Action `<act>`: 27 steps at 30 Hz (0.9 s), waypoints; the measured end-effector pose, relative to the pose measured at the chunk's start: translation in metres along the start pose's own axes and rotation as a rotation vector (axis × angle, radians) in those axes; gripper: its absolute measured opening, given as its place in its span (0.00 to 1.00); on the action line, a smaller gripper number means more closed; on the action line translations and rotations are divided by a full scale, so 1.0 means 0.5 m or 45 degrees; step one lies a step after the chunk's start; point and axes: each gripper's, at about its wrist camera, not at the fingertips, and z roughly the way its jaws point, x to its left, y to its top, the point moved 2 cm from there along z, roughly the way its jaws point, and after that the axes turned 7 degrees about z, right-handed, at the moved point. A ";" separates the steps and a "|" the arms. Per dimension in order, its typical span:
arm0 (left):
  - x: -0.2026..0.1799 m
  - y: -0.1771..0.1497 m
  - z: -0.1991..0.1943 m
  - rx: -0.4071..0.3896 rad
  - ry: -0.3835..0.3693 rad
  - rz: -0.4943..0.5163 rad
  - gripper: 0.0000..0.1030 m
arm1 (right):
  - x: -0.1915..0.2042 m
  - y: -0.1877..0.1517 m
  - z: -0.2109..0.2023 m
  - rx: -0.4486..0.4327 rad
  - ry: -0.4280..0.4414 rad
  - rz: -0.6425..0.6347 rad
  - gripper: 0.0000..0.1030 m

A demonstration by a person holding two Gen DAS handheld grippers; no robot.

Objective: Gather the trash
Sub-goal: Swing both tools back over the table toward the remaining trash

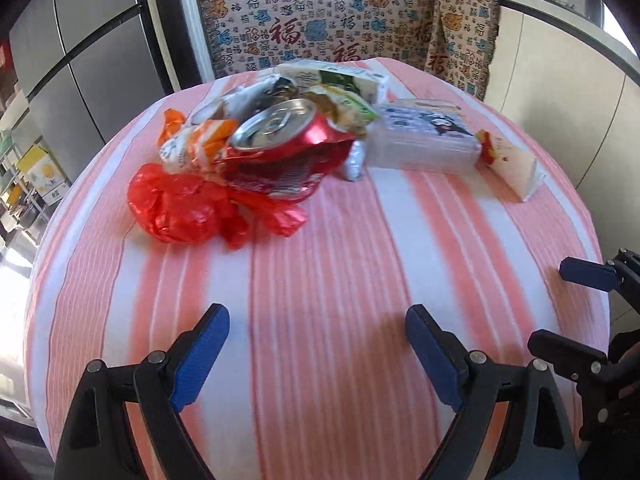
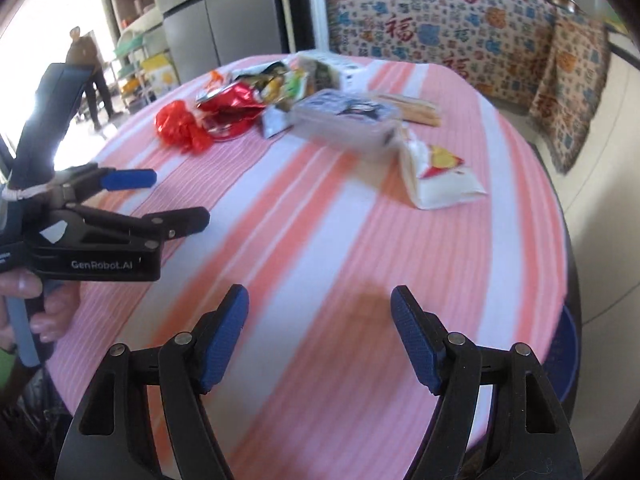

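Note:
A pile of trash lies on the far part of a round table: a crushed red can (image 1: 280, 152) (image 2: 232, 104), a crumpled red plastic bag (image 1: 180, 204) (image 2: 180, 126), snack wrappers (image 1: 200, 140), a clear plastic box (image 1: 424, 136) (image 2: 348, 120), a green-white carton (image 1: 340, 76) and a white sachet (image 1: 516, 164) (image 2: 440, 172). My left gripper (image 1: 318, 320) is open and empty over the near table; it also shows in the right wrist view (image 2: 176, 196). My right gripper (image 2: 320, 302) is open and empty, and shows at the right edge of the left wrist view (image 1: 564, 304).
The table wears a pink and white striped cloth (image 1: 340, 260) (image 2: 320, 220). Patterned cloth-covered chairs (image 1: 320, 20) (image 2: 440, 20) stand behind it. A grey fridge (image 1: 92, 60) and shelves are at the left. A person (image 2: 90, 76) stands far left.

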 end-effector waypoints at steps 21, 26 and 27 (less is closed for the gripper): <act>0.072 -0.010 0.022 -0.014 -0.006 -0.063 1.00 | 0.012 0.010 0.036 -0.026 -0.107 0.027 0.99; 0.071 -0.011 0.022 -0.014 -0.006 -0.063 1.00 | 0.012 0.010 0.036 -0.025 -0.107 0.027 0.99; 0.070 -0.011 0.022 -0.014 -0.005 -0.063 1.00 | 0.012 0.010 0.036 -0.026 -0.107 0.027 0.99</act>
